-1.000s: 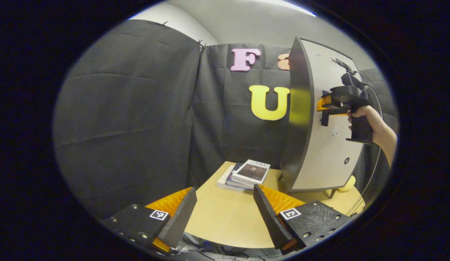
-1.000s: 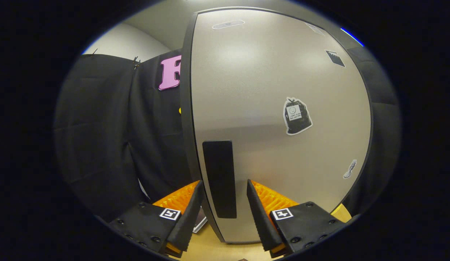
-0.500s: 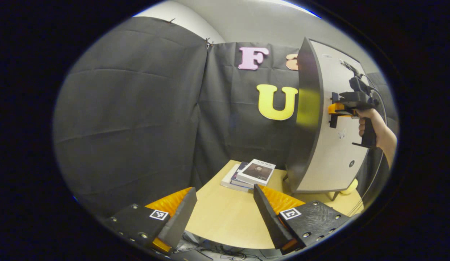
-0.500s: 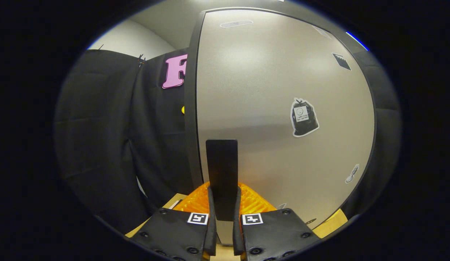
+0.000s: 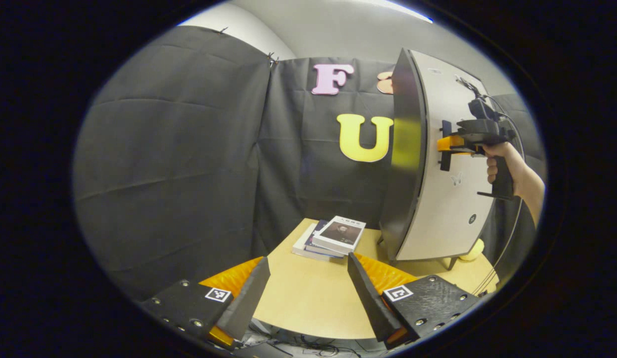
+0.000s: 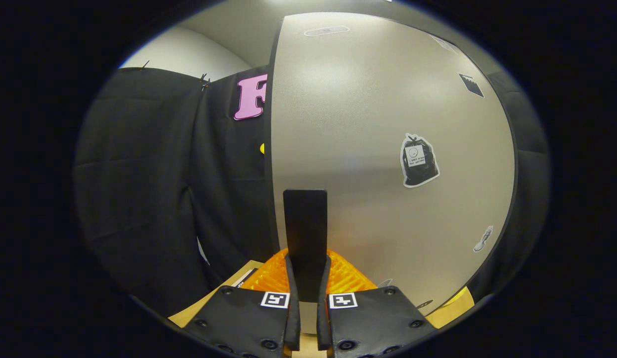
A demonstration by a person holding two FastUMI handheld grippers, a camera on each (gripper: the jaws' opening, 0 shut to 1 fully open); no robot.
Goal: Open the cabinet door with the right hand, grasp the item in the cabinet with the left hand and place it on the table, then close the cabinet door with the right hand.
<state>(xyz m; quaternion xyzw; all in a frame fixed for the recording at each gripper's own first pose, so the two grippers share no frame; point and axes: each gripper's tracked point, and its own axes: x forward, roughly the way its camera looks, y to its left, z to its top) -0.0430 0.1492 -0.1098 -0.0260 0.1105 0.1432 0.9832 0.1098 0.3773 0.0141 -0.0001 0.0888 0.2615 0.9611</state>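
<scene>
1. Right tool [image 6: 305, 318]: a second ago its fingers stood spread either side of the dark door handle [image 6: 305, 233]; now both are clamped on it. The grip was already set half a second ago.
2. Cabinet door [image 6: 388, 124]: looks shut or barely cracked. In the left gripper view the cabinet [image 5: 437, 199] has shifted a bit in frame since half a second ago, but that may be camera motion, so I cannot tell if the swing has started.
3. Also in the left gripper view: right tool [image 5: 446, 144] on the handle, the person's hand [image 5: 502, 161] holding its grip.
4. Left tool [image 5: 308, 291]: fingers wide apart, holding nothing, hovering over the near edge of the desk [image 5: 313, 298]. No real change over the last second.
5. Item to fetch: hidden behind the door, cannot say what or where inside.
6. Extras: stack of books [image 5: 333, 236] on the desk just left of the cabinet; a yellow thing [image 5: 473, 251] by the cabinet's foot, unclear what.
7. Meaning: grasp done, the opening pull comes next; left pick waits on it.
</scene>
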